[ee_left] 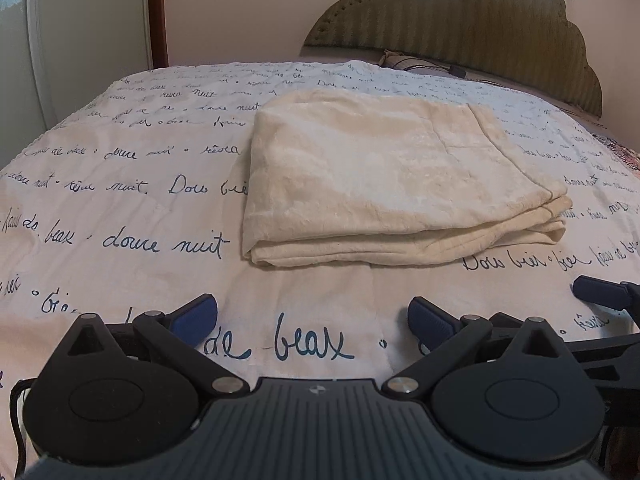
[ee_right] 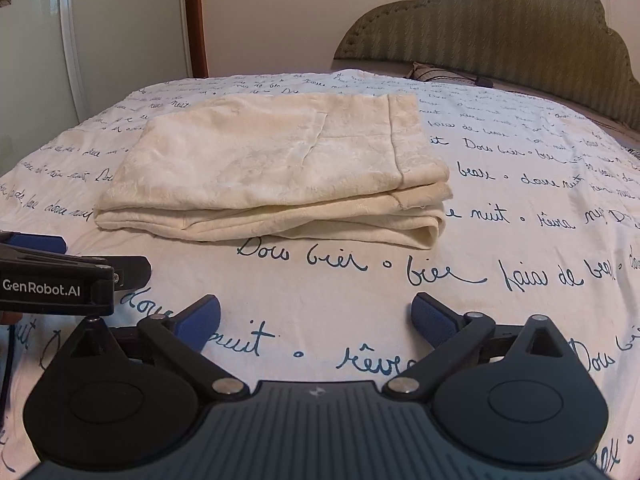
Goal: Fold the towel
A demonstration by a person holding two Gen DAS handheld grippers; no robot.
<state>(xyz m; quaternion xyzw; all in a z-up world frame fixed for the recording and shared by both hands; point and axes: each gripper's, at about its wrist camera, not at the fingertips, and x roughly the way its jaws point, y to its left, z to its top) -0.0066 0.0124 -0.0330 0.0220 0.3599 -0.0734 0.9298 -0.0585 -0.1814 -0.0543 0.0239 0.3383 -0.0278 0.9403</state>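
Here, in the left wrist view, the left gripper [ee_left: 313, 318] has its ribbed blue pads wide apart over the bed [ee_left: 120, 208], holding nothing. The cream plush towel [ee_left: 396, 184] lies folded in a thick rectangle ahead.

In the right wrist view, the right gripper [ee_right: 316, 320] is also spread and empty; the towel [ee_right: 276, 172] lies apart from it on the script-printed cover.
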